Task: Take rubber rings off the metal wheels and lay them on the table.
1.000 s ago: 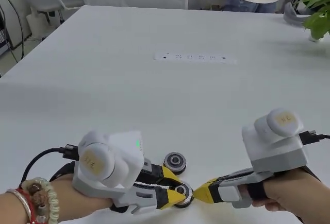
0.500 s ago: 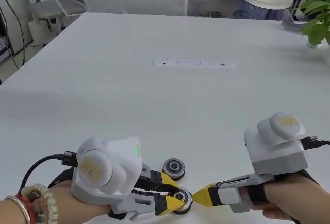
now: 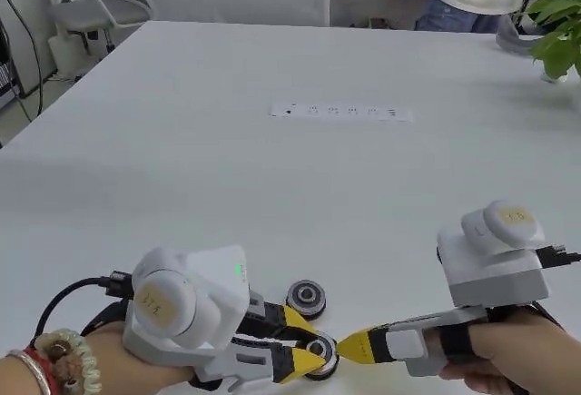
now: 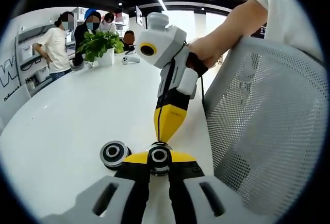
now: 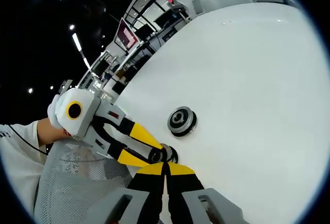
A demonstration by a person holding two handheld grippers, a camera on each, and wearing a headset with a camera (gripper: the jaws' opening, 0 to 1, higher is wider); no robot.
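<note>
**A:** Where's the wheel (image 4: 159, 156)?

**B:** It's clamped between the left gripper's (image 3: 309, 351) jaws, low over the table (image 3: 272, 186). The right gripper (image 3: 343, 348), jaws together, touches the wheel's rim from the opposite side. I can't tell whether it has nipped the rubber ring.

**A:** The risk?

**B:** A skewed pull could twist the wheel out of the clamp. Or the tips could slip off and knock the spare wheel (image 3: 307, 296) just beyond it.

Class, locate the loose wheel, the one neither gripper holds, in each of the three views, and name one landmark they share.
Head view: loose wheel low centre.
Left gripper view: loose wheel left of the jaws.
Right gripper view: loose wheel centre.
Shared landmark: gripped wheel beside it.
</note>
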